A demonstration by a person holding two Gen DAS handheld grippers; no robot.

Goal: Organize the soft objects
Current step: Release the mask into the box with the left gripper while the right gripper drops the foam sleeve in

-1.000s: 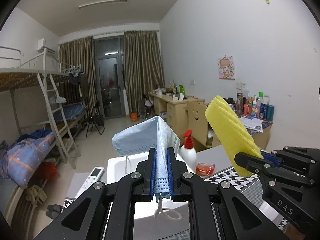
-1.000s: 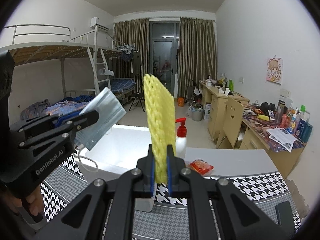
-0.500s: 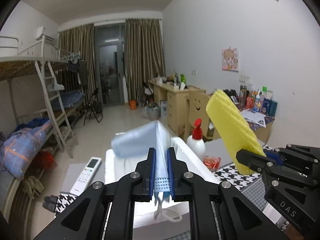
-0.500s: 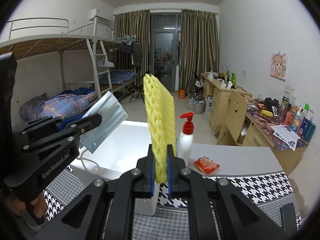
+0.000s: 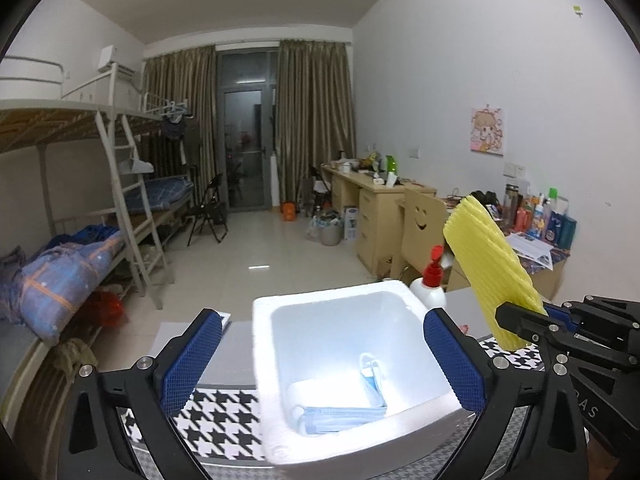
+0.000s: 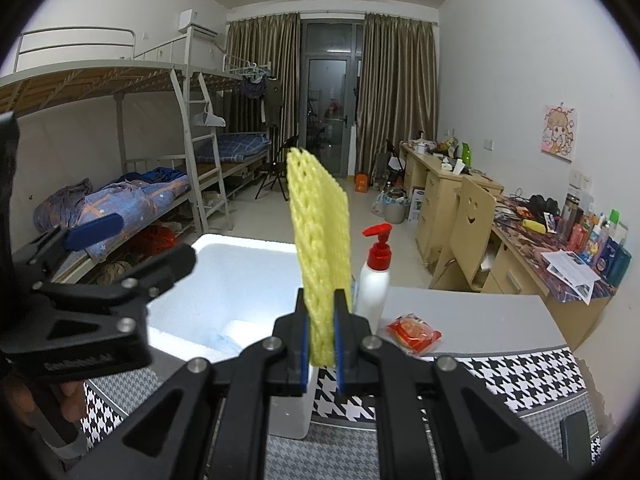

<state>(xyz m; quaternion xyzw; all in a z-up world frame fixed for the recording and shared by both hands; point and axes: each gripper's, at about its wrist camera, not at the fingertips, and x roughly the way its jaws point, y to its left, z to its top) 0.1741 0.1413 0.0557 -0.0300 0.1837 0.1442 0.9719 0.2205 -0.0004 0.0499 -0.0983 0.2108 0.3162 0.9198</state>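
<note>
A white foam box [image 5: 264, 364] stands on the houndstooth table cloth. A blue face mask [image 5: 344, 414] lies inside it at the near side. My left gripper [image 5: 320, 360] is open and empty, hovering over the box with its jaws wide apart. My right gripper [image 6: 321, 344] is shut on a yellow foam net sleeve [image 6: 320, 240] and holds it upright, just right of the box. The sleeve [image 5: 490, 264] and the right gripper also show at the right of the left wrist view. The left gripper [image 6: 132, 240] shows at the left of the right wrist view.
A white pump bottle with a red top [image 6: 374, 276] stands right of the box. A red snack packet [image 6: 414, 330] lies beyond it on the grey table [image 6: 480, 320]. Bunk beds [image 6: 120, 184] are at the left, desks [image 6: 448, 192] along the right wall.
My left gripper has opened and let go of the face mask, which has dropped into the foam box. Both grippers have moved closer over the box; the right one still holds the sleeve.
</note>
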